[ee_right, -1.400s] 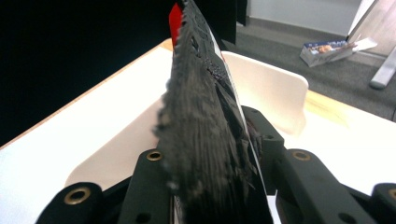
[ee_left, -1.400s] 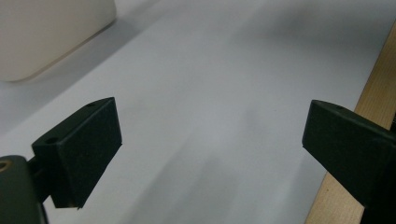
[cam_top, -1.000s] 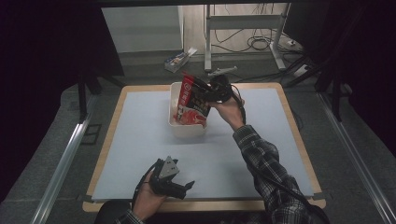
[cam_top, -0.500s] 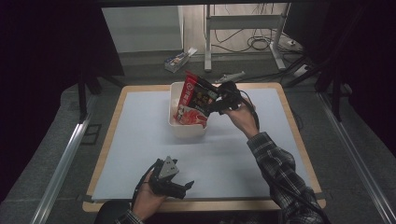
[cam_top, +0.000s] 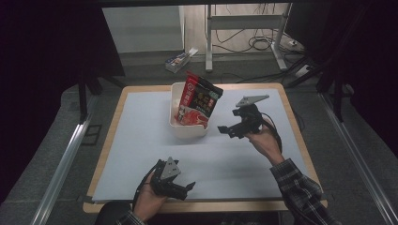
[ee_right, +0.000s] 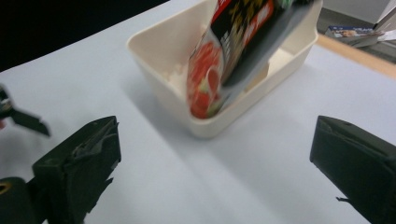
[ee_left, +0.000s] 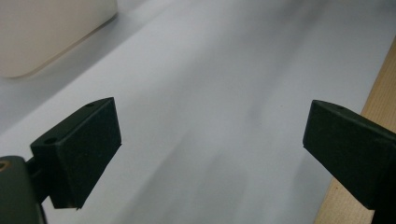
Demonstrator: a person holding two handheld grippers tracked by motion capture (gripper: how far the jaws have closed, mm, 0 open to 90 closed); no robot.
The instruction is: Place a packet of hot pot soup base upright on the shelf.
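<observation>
High view: red-and-black snack packet (cam_top: 197,101) standing tilted in the cream tub (cam_top: 187,132) at the far middle of the counter (cam_top: 141,140), top corner leaning right over the rim, lower end down inside. Right claw (cam_top: 224,130) just right of the tub, jaws just opened wide with nothing between them, clear of the packet. Left claw (cam_top: 185,190) resting at the near edge, well apart from the tub, jaws spread and empty. Left gripper view: both black jaws standing apart over pale sheet, a corner of the tub (ee_left: 51,32) at far left, wooden counter edge (ee_left: 378,93) at right. Right gripper view: jaws wide apart, tub (ee_right: 210,123) straight ahead, packet (ee_right: 224,56) slanting up out of it, glossy, red at the bottom with printed food art, dark band above, slightly blurred. Risk, judged from the lean: packet likely top-heavy and only propped on the rim, so liable to tip out to the right, or to drag the light tub askew, if brushed by the right claw passing close beside it. Crinkly film also prone to slipping down flat inside.
</observation>
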